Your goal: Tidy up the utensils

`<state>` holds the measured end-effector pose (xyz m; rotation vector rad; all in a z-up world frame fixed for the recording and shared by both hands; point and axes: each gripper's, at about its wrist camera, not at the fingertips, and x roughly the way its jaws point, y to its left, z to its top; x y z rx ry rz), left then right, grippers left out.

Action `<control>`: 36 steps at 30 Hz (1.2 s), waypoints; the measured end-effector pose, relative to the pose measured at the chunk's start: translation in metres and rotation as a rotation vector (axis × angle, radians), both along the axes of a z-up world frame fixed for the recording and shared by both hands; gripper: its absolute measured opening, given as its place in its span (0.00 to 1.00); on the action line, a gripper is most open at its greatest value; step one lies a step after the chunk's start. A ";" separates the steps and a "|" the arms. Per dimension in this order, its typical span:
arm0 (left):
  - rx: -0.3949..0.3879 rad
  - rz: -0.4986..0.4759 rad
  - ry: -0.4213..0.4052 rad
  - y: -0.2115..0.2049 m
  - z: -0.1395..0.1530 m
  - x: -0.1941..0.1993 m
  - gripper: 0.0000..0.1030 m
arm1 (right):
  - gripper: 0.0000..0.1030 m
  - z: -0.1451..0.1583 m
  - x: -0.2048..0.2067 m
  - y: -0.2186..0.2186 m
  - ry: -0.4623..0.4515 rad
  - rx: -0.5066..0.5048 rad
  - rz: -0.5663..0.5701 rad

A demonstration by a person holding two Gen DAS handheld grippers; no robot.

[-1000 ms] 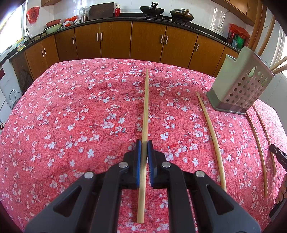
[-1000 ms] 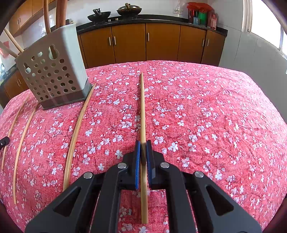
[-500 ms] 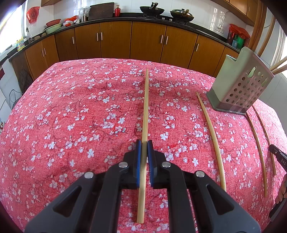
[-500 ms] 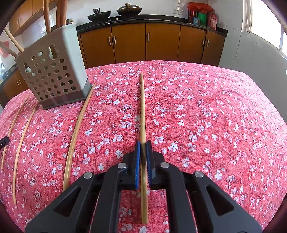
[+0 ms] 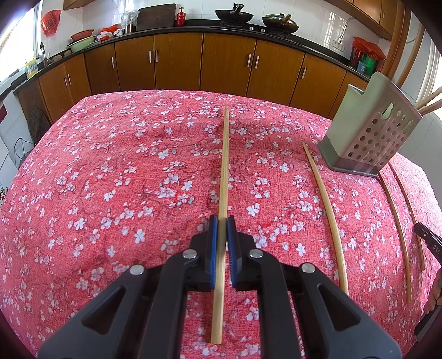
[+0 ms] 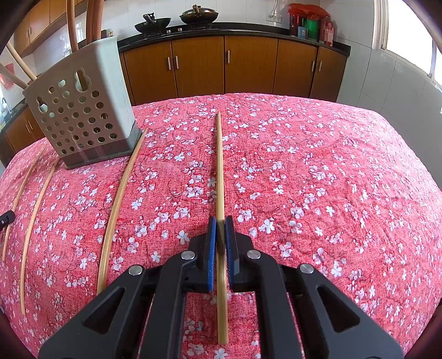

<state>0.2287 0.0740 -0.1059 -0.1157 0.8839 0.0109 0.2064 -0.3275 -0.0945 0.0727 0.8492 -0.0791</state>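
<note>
Nothing has shifted: left gripper [image 5: 221, 221] stays clenched on one chopstick [image 5: 224, 165] left of the utensil holder [image 5: 370, 135]; right gripper [image 6: 220, 221] grasps another chopstick [image 6: 219, 165] to its right.

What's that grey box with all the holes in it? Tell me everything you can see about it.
The holder is a pale grey, plastic-looking box with round holes and a darker base. It stands upright on the red flowered cloth. Wooden sticks poke out of its open top. One loose chopstick lies close beside its base; whether they touch is unclear.
</note>
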 end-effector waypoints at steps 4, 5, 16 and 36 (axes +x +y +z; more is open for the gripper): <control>0.001 0.000 0.000 0.000 0.000 0.000 0.11 | 0.07 0.000 0.000 0.000 0.000 -0.001 0.000; 0.000 0.000 0.000 0.000 0.000 0.000 0.11 | 0.07 0.000 0.000 0.000 0.000 0.000 0.000; 0.001 0.000 0.000 0.000 0.000 0.000 0.11 | 0.07 0.000 0.000 0.000 0.004 -0.001 -0.001; 0.053 -0.042 0.004 -0.012 0.001 -0.026 0.08 | 0.07 0.001 -0.013 -0.004 0.000 0.041 0.013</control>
